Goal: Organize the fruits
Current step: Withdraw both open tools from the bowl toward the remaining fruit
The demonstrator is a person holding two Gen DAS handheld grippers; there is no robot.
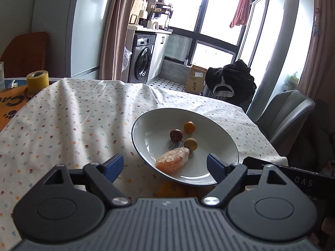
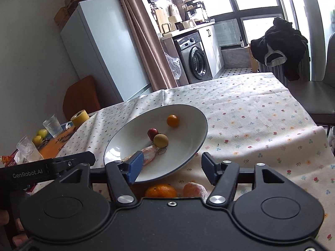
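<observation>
Four fruits in the plate [image 1: 146, 123] at middle frame: peeled orange piece [image 1: 172, 160], red fruit [image 1: 175, 135], two small round ones. Whole orange [image 2: 160, 190] below on the cloth [image 1: 73, 115]. Left gripper [image 1: 165, 165] wide, holding nothing. Right gripper [image 2: 173, 167] wide too, holding nothing.

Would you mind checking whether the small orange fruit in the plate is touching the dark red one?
Apart. The right wrist view shows white plate between the small orange fruit and the dark red fruit.
</observation>
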